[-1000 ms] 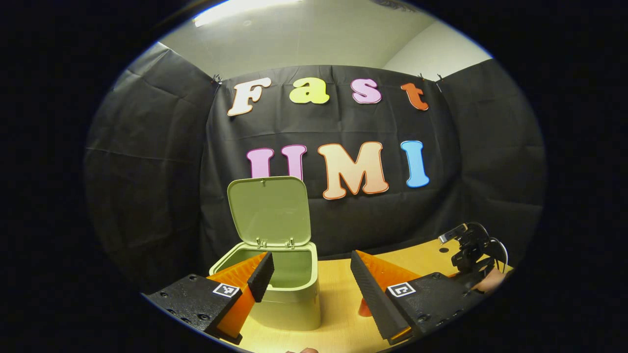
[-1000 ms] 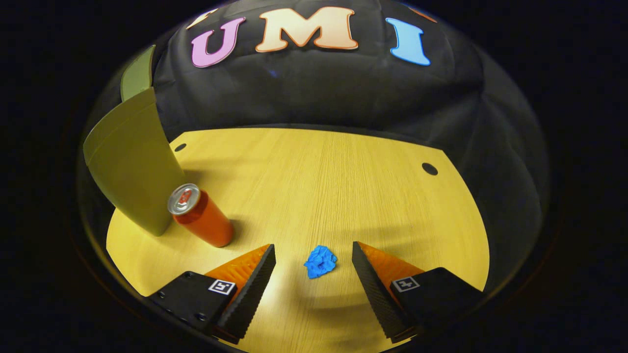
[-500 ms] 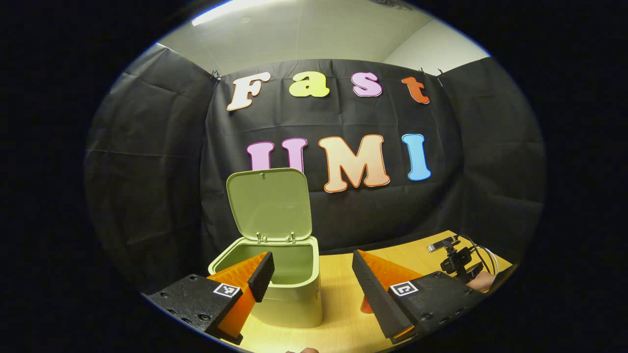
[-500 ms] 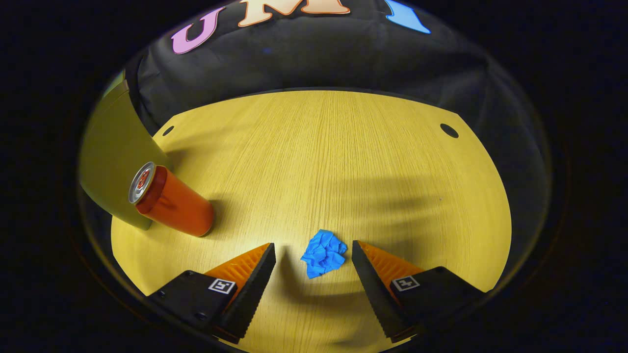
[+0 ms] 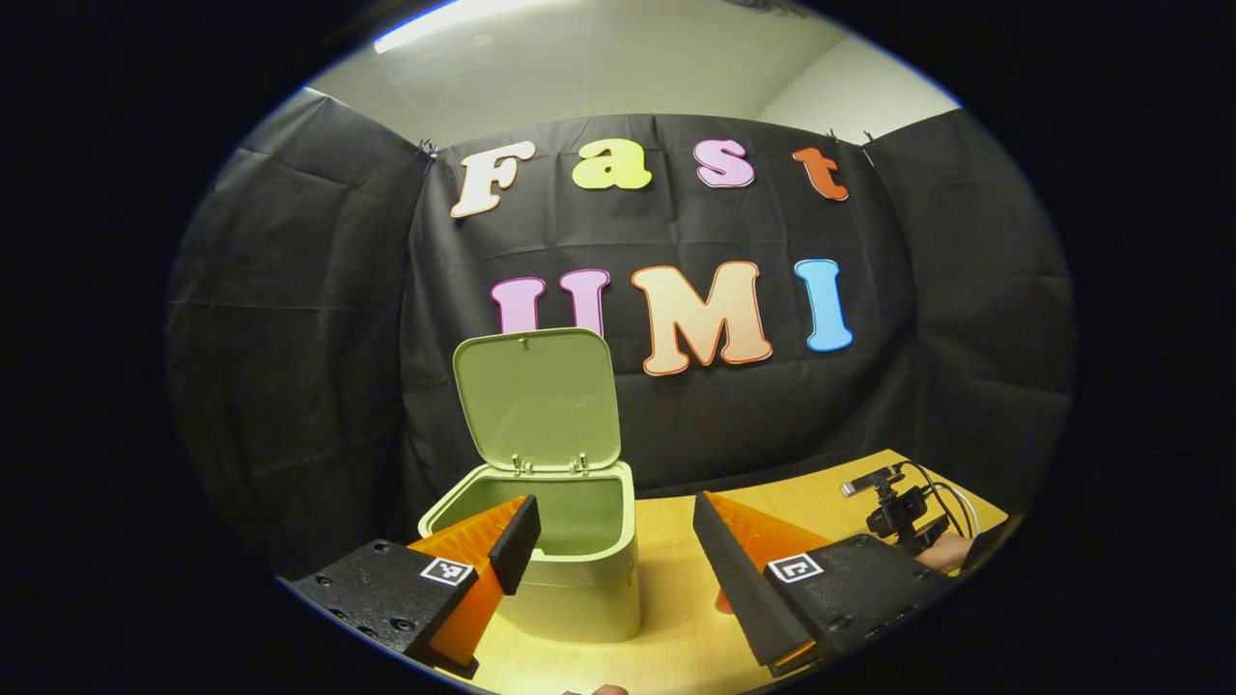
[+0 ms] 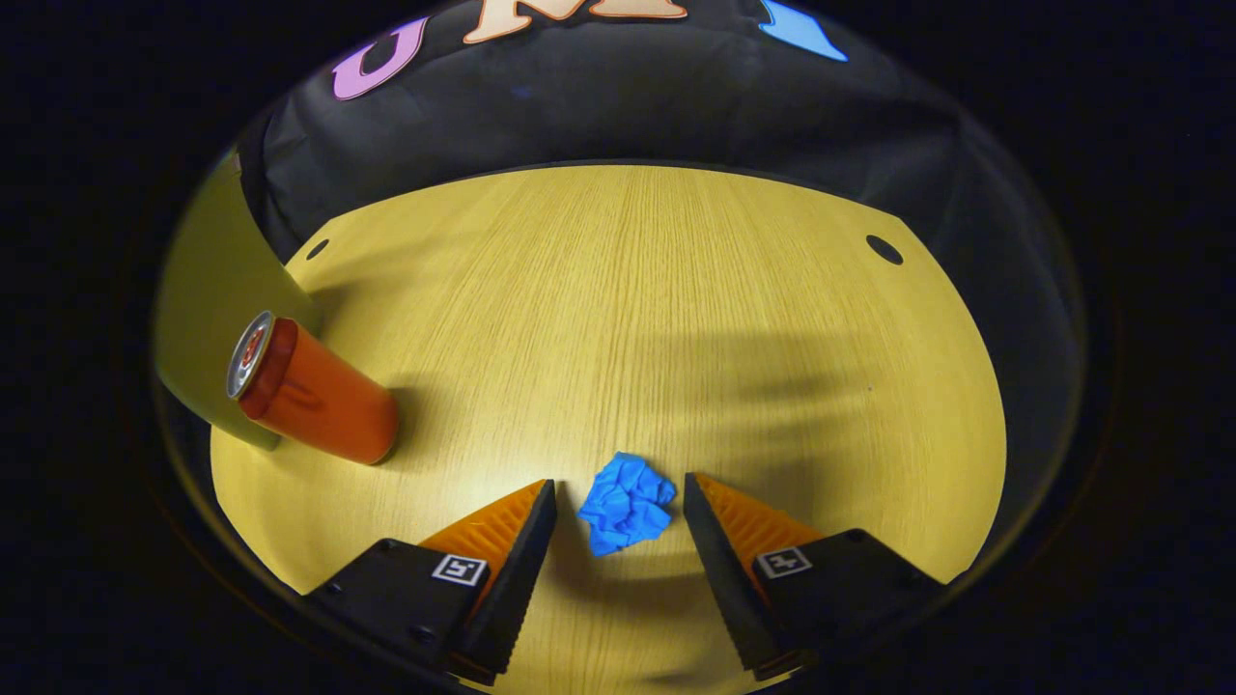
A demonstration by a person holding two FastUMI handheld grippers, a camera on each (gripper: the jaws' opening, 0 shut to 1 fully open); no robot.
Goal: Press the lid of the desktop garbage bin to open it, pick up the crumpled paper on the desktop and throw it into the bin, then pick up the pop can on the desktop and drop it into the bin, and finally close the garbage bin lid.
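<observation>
A green bin (image 5: pixel 579 589) stands on the wooden table with its lid (image 5: pixel 536 398) swung up and back. My left gripper (image 5: pixel 615 541) hovers open in front of the bin with nothing between its fingers. In the right gripper view a blue crumpled paper (image 6: pixel 626 502) lies on the table between the fingers of my right gripper (image 6: pixel 618 512), which is open around it, with gaps on both sides. An orange pop can (image 6: pixel 314 394) stands upright to the left, beside the bin's wall (image 6: pixel 208 319). A sliver of the can (image 5: pixel 719 603) peeks from behind my left gripper's right finger.
The wooden table (image 6: pixel 657 309) has small dark holes near its far corners (image 6: pixel 884 249). Black cloth walls close the back. The other gripper with its cable and a hand (image 5: pixel 903 512) shows at the right in the left gripper view.
My right gripper dropped toward the table and its fingers narrowed around the blue paper. The left gripper view drifted slightly; the bin and its raised lid stayed in place.
</observation>
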